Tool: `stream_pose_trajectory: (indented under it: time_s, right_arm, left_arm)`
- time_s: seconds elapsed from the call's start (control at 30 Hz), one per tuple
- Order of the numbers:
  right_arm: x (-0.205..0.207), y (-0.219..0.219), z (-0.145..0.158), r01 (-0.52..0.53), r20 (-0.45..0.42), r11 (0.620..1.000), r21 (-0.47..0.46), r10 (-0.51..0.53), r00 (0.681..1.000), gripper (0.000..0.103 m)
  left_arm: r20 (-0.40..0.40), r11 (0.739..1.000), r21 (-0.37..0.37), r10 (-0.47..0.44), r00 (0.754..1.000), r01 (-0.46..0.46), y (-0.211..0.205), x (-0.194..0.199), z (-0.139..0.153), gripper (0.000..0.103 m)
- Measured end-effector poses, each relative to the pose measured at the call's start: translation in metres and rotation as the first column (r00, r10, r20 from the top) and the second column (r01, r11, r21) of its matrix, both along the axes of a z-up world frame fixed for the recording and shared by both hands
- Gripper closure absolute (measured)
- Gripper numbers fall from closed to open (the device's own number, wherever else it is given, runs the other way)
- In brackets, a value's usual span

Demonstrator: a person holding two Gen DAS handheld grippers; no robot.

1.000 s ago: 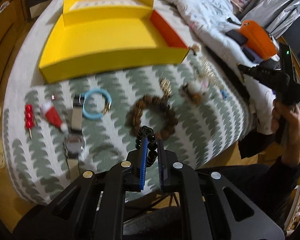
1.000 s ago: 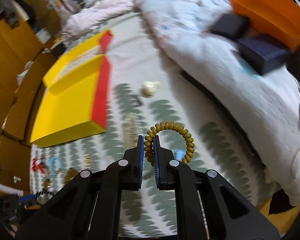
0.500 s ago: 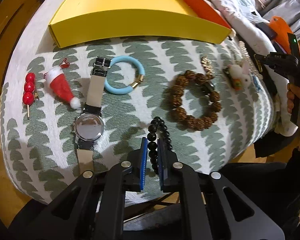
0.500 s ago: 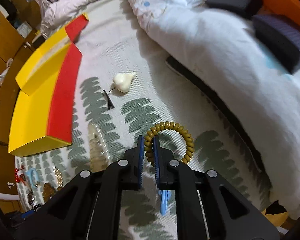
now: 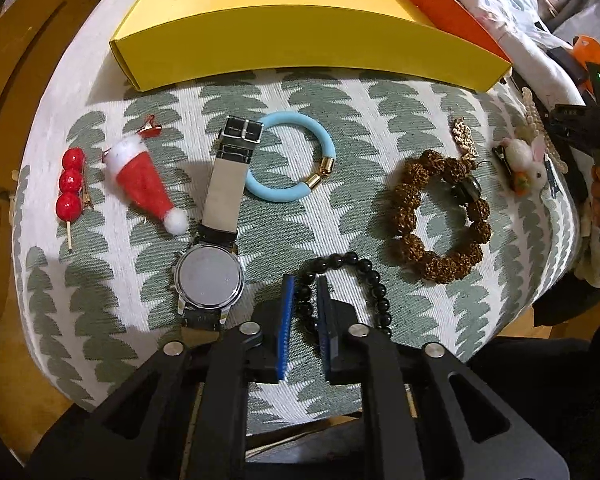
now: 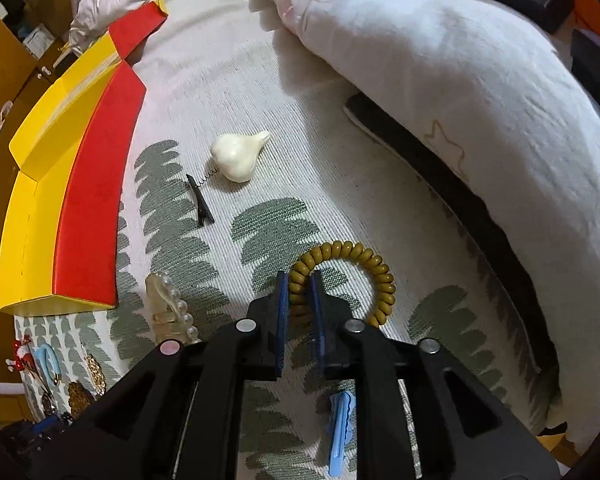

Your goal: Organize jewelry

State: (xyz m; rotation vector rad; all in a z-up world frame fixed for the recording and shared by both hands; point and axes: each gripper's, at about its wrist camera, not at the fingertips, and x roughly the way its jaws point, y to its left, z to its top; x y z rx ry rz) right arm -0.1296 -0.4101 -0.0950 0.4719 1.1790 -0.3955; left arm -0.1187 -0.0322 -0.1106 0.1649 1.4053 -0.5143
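My left gripper [image 5: 303,286] is shut on a black bead bracelet [image 5: 364,276], which lies low on the leaf-patterned cloth [image 5: 340,128]. Beyond it lie a watch [image 5: 216,248], a light blue bangle [image 5: 296,160], a brown bead bracelet [image 5: 440,216], a Santa hat clip [image 5: 144,184], a red berry pin [image 5: 71,184] and a rabbit clip [image 5: 526,164]. A yellow box [image 5: 300,36] stands at the back. My right gripper [image 6: 299,284] is shut on an olive coil hair tie [image 6: 360,272], down near the cloth [image 6: 276,216].
In the right wrist view a white garlic-shaped clip [image 6: 238,156], a black hair clip [image 6: 200,200], a pearl clip [image 6: 172,308] and a blue clip [image 6: 340,428] lie on the cloth. The box's red side [image 6: 96,200] is at left. A white quilt [image 6: 460,92] rises at right.
Both grippers have come down closer to the cloth with their bracelets. The black bracelet now lies on the cloth beside the watch. The hair tie has come low over the cloth.
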Motion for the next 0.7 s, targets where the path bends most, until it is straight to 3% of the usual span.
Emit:
stream_pose_trajectory:
  time_s: [0.2, 0.27, 0.33, 0.4, 0.6, 0.7]
  right_arm:
    - [-0.007, 0.001, 0.012, 0.015, 0.001, 1.000, -0.026, -0.015, 1.000, 0.083]
    - [-0.011, 0.003, 0.021, 0.019, 0.017, 0.999, -0.032, -0.019, 1.000, 0.078]
    - [-0.014, 0.006, 0.027, 0.013, 0.027, 0.999, -0.044, -0.012, 1.000, 0.050]
    - [-0.018, 0.010, 0.034, 0.014, 0.034, 0.997, -0.073, -0.012, 0.999, 0.034]
    - [-0.040, 0.041, 0.061, -0.004, 0.075, 0.989, -0.148, 0.016, 0.997, 0.025]
    - [-0.054, 0.069, 0.077, -0.019, 0.109, 0.984, -0.179, 0.040, 0.993, 0.016]
  left_arm:
    - [0.022, 0.999, -0.041, -0.003, 1.000, 0.004, 0.002, -0.003, 0.013, 0.065]
    - [0.042, 0.999, -0.048, -0.003, 0.999, 0.005, 0.004, -0.003, 0.020, 0.058]
    - [0.077, 0.999, -0.053, 0.005, 0.997, -0.001, 0.007, -0.002, 0.029, 0.043]
    - [0.117, 0.999, -0.046, 0.015, 0.993, -0.009, 0.009, -0.001, 0.037, 0.040]
    - [0.237, 0.999, -0.047, 0.033, 0.971, -0.022, 0.021, -0.013, 0.059, 0.025]
    - [0.329, 0.999, -0.031, 0.042, 0.943, -0.033, 0.023, -0.029, 0.069, 0.021]
